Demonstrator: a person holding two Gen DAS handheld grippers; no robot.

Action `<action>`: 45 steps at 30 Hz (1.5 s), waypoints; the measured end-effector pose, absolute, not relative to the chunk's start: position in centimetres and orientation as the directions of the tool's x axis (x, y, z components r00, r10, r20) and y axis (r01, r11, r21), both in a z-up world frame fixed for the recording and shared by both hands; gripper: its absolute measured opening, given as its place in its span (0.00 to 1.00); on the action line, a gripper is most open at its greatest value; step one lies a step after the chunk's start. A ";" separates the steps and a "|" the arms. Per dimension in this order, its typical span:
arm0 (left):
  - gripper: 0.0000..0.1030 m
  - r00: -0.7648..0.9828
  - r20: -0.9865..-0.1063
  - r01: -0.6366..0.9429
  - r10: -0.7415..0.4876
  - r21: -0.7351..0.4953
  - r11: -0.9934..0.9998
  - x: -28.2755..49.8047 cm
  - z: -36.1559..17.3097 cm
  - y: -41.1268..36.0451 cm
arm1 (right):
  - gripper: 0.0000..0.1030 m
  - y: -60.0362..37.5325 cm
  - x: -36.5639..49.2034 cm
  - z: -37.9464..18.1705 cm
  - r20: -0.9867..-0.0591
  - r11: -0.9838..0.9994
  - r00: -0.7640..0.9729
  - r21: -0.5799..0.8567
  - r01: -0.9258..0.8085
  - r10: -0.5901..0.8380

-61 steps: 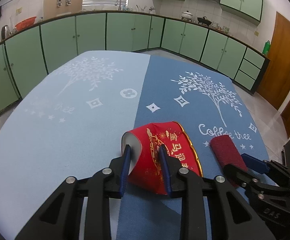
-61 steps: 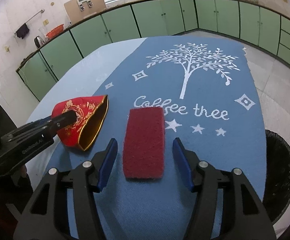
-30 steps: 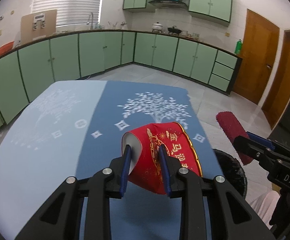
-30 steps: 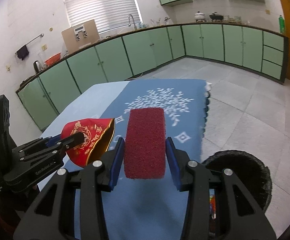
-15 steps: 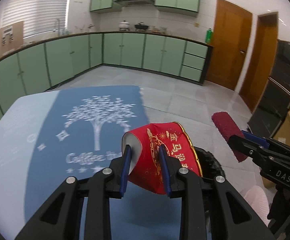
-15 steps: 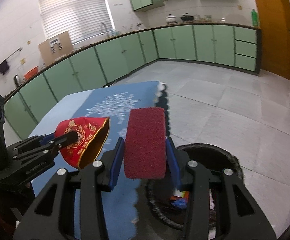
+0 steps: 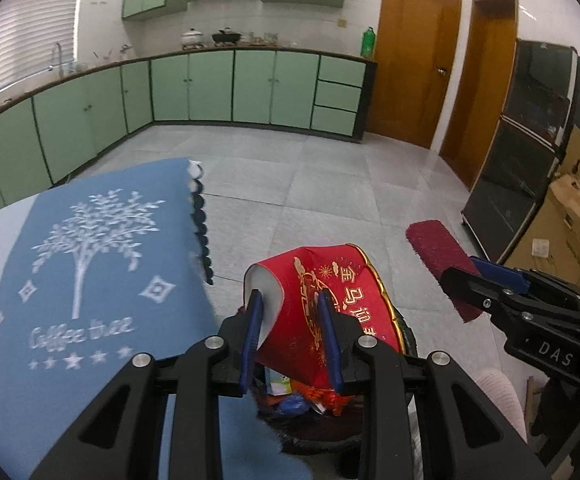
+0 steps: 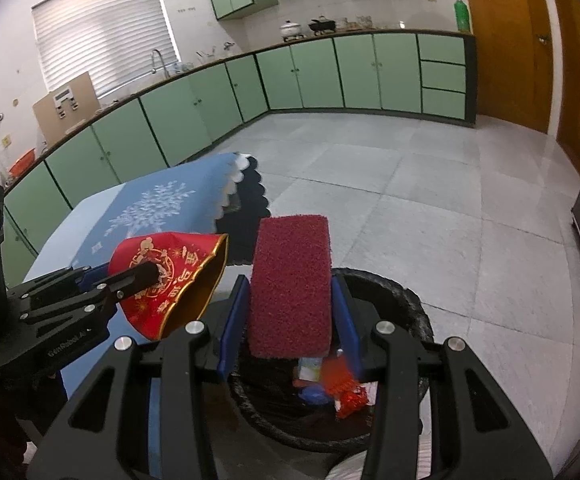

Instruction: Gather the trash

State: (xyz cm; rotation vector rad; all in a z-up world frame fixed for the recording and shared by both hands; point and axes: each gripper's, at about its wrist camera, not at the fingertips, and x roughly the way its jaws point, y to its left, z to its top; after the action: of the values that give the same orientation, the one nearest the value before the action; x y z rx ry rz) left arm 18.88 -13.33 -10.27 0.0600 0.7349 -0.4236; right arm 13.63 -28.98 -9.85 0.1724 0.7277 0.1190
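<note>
You had the left gripper pinching a crushed red paper cup across its wall, low in the middle of the left wrist view, and the right gripper pressed against both long sides of a dark red scouring pad, centre of the right wrist view. Both pieces hung off the edge of the blue tablecloth, which filled the lower left of the left view.

The black bin sat under both tools: its rim curved around the lower middle of the right view, with wrappers already lying inside. The pad looked well over the opening. The cup seemed nearer the bin's table-side rim, though the gripper body hid most of that rim in the left view.

To finish well, you wanted each piece squarely above the opening before you let go, the cup carried a little further from the cloth edge. The cup was light and would likely have drifted or tipped as it fell, so a lower release suited it. The pad would probably have dropped straight.
</note>
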 end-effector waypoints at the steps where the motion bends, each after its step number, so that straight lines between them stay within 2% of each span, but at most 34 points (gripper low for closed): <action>1: 0.27 0.656 -0.666 0.401 -0.356 -0.093 0.911 19.1 -10.6 -13.8 | 0.39 -29.2 13.8 -10.1 -0.654 0.980 0.738 0.196 -0.044 0.164; 15: 0.28 0.603 -0.721 0.420 -0.341 -0.077 0.904 22.7 -14.0 -17.4 | 0.39 -32.0 16.5 -14.1 -0.702 0.976 0.696 0.219 0.006 0.153; 18: 0.29 0.591 -0.732 0.421 -0.339 -0.079 0.904 23.3 -14.4 -17.7 | 0.42 -32.4 17.0 -14.7 -0.713 0.976 0.687 0.215 0.027 0.138; 19: 0.33 0.589 -0.733 0.419 -0.339 -0.081 0.904 23.4 -14.4 -17.7 | 0.45 -32.5 17.1 -14.8 -0.715 0.977 0.688 0.211 0.036 0.129; 20: 0.44 0.587 -0.735 0.416 -0.339 -0.086 0.905 23.6 -14.4 -17.6 | 0.50 -32.7 17.1 -14.9 -0.715 0.977 0.689 0.208 0.045 0.121; 22: 0.50 0.596 -0.726 0.408 -0.343 -0.094 0.908 23.7 -14.2 -17.3 | 0.54 -33.0 17.1 -15.0 -0.714 0.977 0.691 0.208 0.054 0.114; 27: 0.55 0.606 -0.717 0.398 -0.345 -0.103 0.912 23.7 -13.7 -16.6 | 0.66 -33.2 16.5 -14.6 -0.705 0.977 0.702 0.203 0.068 0.098; 29: 0.57 0.609 -0.714 0.392 -0.345 -0.107 0.914 23.5 -13.4 -16.2 | 0.83 -33.2 16.1 -14.0 -0.698 0.976 0.711 0.205 0.078 0.090; 30: 0.58 0.615 -0.710 0.387 -0.343 -0.107 0.916 23.4 -13.1 -15.9 | 0.85 -33.2 16.0 -13.8 -0.693 0.975 0.715 0.209 0.077 0.092; 38: 0.78 0.675 -0.657 0.353 -0.335 -0.111 0.929 21.1 -9.6 -12.4 | 0.94 -31.5 14.4 -10.3 -0.653 0.975 0.746 0.222 0.022 0.132; 45: 0.89 0.718 -0.610 0.331 -0.334 -0.123 0.936 18.2 -6.1 -9.7 | 0.95 -29.4 12.4 -6.8 -0.607 0.970 0.773 0.237 -0.048 0.186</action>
State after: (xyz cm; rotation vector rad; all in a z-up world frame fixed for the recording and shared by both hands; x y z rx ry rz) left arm 18.17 -9.72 -6.09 -0.0050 0.6762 -0.3681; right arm 12.38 -29.41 -6.80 0.2140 0.6769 0.1277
